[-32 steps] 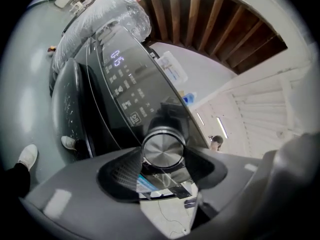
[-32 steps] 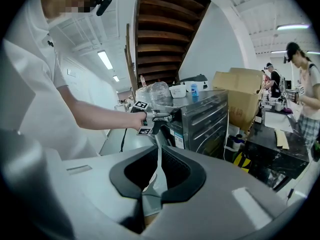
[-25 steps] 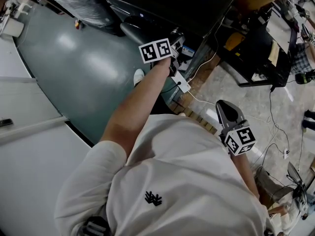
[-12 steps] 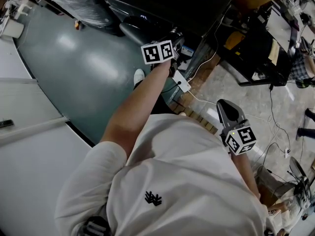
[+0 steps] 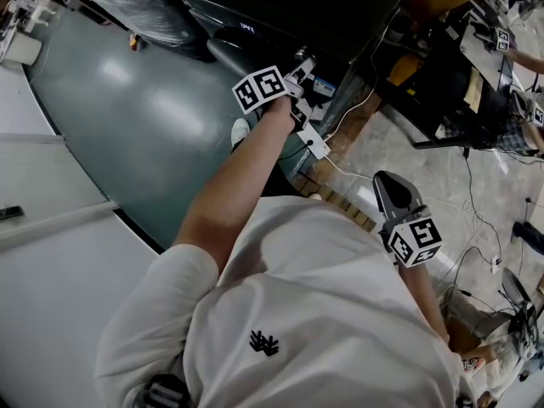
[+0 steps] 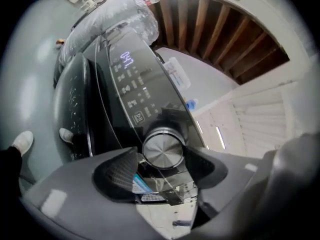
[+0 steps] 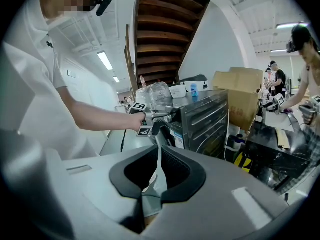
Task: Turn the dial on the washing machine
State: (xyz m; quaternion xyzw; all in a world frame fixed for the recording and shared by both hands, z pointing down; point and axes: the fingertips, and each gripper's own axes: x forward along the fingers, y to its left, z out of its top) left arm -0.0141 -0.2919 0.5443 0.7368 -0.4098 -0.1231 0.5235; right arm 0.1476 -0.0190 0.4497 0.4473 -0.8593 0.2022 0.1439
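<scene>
The washing machine point(image 5: 280, 11) is dark and glossy, with lit digits point(image 6: 126, 60) on its control panel. Its round silver dial point(image 6: 163, 150) sits between the jaws of my left gripper point(image 6: 161, 165), which is shut on the dial's sides. In the head view the left gripper point(image 5: 299, 68) reaches out to the machine's front, its marker cube point(image 5: 259, 87) tilted. My right gripper point(image 5: 393, 192) hangs at the person's right side, away from the machine, shut with nothing in it point(image 7: 157, 176). From there I see the left gripper point(image 7: 159, 117) at the machine point(image 7: 202, 119).
A white adapter point(image 5: 313, 143) and cables point(image 5: 476, 219) lie on the floor below the machine. A plastic-wrapped bundle point(image 5: 136, 2) lies to its left. A cardboard box point(image 7: 242, 91) stands beside it. People point(image 7: 302, 64) work at benches on the right.
The left gripper's marker cube has rolled and shifted a little left while staying on the dial. The right gripper has not moved.
</scene>
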